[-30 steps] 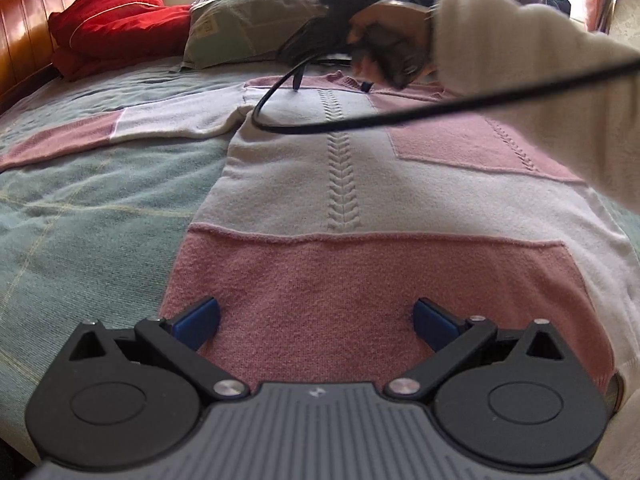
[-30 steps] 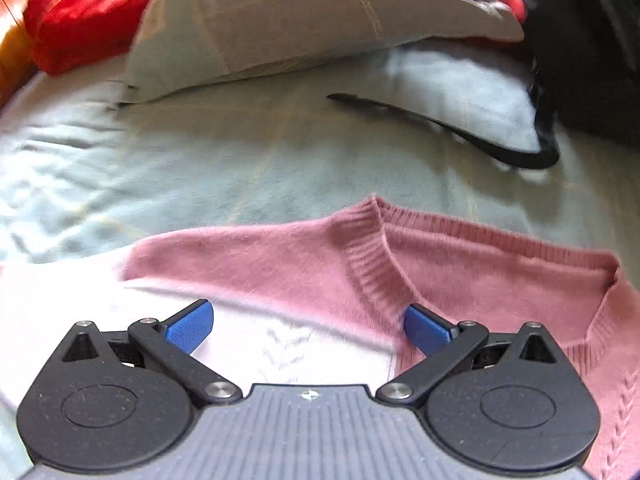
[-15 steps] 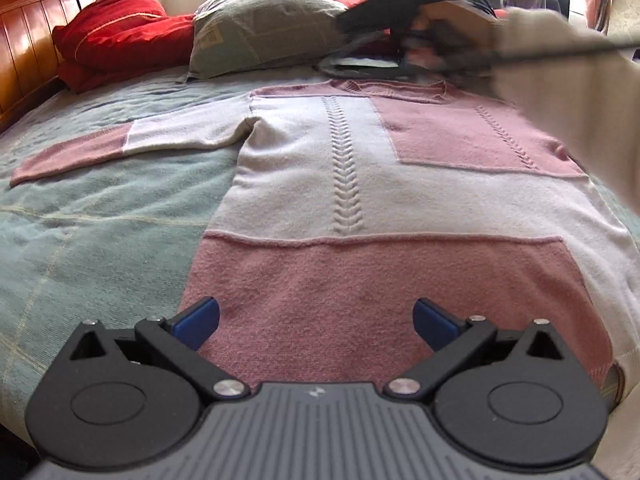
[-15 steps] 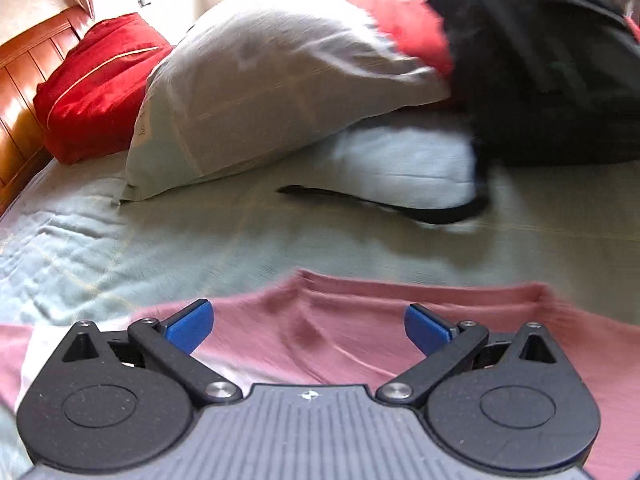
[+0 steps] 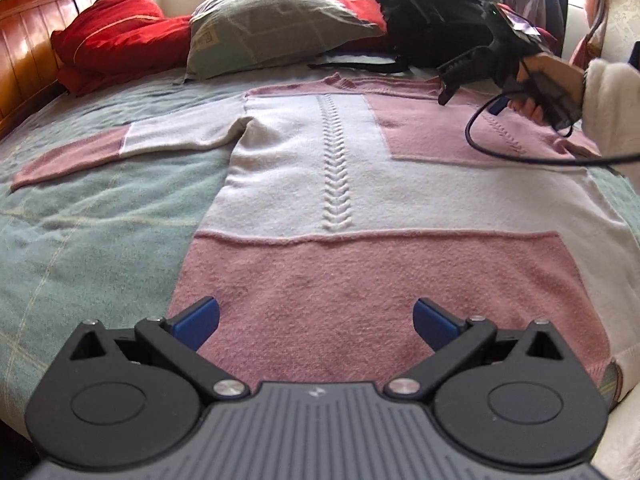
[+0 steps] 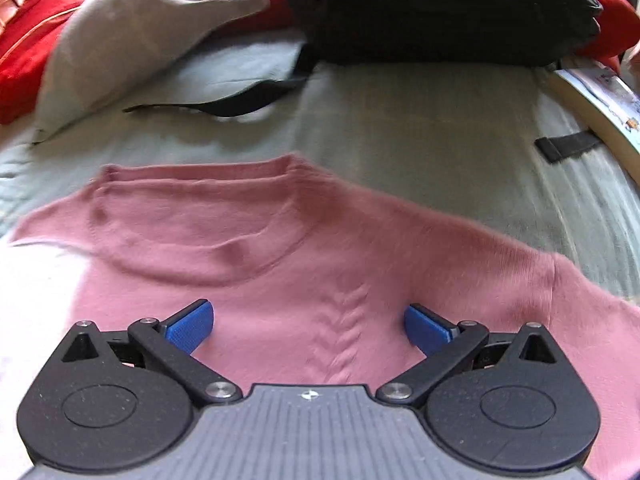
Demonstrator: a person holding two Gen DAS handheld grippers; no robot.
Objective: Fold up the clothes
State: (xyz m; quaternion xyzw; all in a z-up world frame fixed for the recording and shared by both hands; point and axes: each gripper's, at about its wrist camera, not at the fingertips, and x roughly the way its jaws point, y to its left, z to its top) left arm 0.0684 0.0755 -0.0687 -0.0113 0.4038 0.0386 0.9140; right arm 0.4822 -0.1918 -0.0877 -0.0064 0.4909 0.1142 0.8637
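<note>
Bed (image 5: 80,248) with sweater (image 5: 344,184) spread flat

Pillows (image 5: 272,28) and a black backpack (image 5: 432,12) are seen at 12 o'clock.

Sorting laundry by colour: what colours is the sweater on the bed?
Pink and white blocks on the sweater, best seen from the left wrist.

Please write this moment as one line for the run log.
stage: before first fold | sweater: flat on bed | left claw: open, at hem | right claw: open, near collar
</note>
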